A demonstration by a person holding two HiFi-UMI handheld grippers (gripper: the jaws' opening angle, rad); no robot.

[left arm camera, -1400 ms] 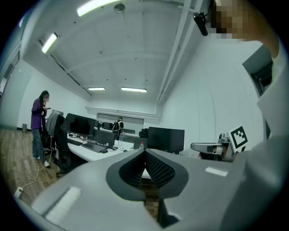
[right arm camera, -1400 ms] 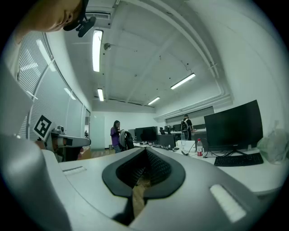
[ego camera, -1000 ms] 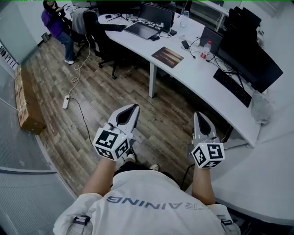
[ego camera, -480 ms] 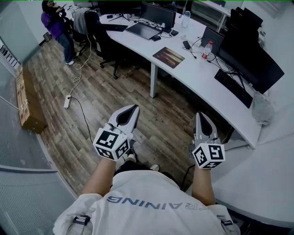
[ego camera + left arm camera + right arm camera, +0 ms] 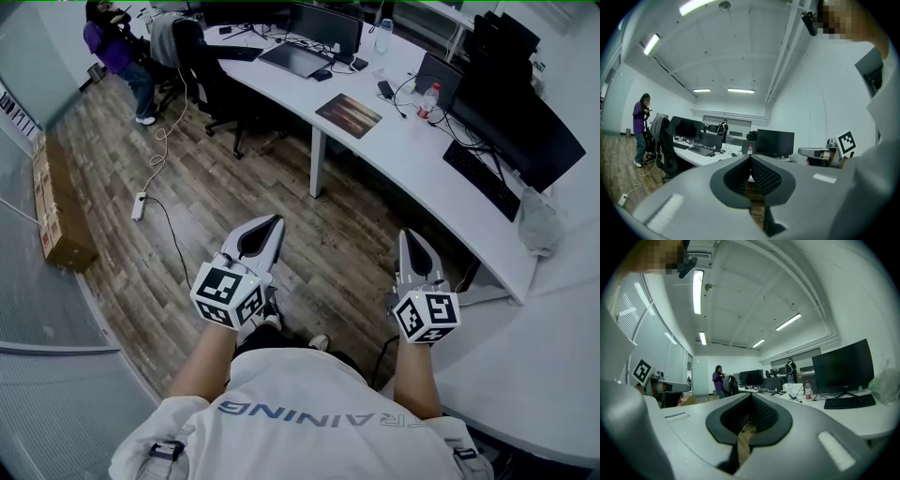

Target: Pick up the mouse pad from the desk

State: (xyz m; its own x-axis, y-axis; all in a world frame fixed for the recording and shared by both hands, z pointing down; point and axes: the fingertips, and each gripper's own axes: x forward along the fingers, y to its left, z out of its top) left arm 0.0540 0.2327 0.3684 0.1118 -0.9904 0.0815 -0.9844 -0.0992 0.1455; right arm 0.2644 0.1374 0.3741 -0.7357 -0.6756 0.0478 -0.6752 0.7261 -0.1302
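The mouse pad (image 5: 349, 115), a brown rectangle, lies flat on the long white desk (image 5: 403, 169) far ahead of me in the head view. My left gripper (image 5: 274, 221) is held level over the wooden floor, its jaws together with nothing between them. My right gripper (image 5: 411, 234) hangs level beside it, close to the desk's near edge, also shut and empty. In the left gripper view the tips (image 5: 750, 158) meet, and in the right gripper view the tips (image 5: 751, 396) meet as well. Both grippers are well short of the pad.
On the desk stand black monitors (image 5: 511, 127), a keyboard (image 5: 478, 178), a laptop (image 5: 292, 59) and a red-capped bottle (image 5: 432, 98). An office chair (image 5: 202, 75) and a person in purple (image 5: 117, 52) are at far left. A power strip (image 5: 137, 206) and cardboard box (image 5: 58, 220) lie on the floor.
The desk and floor have slid slightly right and down in the head view as the head shifted. Both grippers keep their place and stay shut.
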